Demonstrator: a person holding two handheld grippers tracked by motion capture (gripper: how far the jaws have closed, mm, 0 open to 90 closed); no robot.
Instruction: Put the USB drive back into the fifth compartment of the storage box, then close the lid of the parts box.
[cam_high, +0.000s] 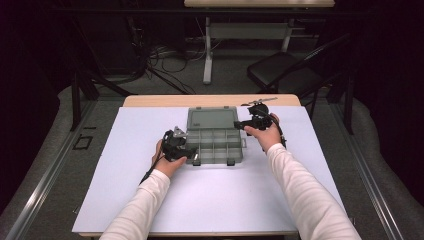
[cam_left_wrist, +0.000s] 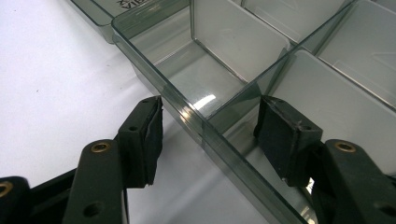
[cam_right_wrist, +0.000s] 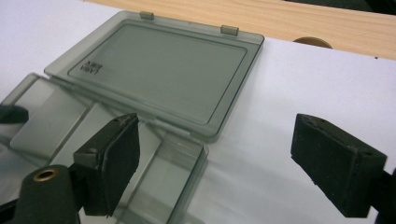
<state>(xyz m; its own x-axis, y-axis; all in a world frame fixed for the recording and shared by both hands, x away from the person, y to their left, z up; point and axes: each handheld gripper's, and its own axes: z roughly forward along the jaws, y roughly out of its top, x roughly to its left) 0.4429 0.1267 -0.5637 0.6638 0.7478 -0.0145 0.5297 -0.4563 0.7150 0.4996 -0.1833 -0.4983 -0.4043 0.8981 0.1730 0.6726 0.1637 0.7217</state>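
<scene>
Both grippers stand apart at the open organizer box (cam_high: 214, 140): the left gripper (cam_left_wrist: 208, 135) straddles its near wall, the right gripper (cam_right_wrist: 215, 158) its far corner. Steadying the box seems the step in hand. Next, the left must close on that wall.

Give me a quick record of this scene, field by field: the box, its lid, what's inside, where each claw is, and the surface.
Box: grey translucent compartment organizer, mid-table
Lid: open, laid flat on the far side
Contents: visible compartments look empty
Left claw: open, jaws straddling the box's wall at its near left corner
Right claw: open, at the box's far right corner, beside the lid
Surface: white sheet on a wooden table
</scene>
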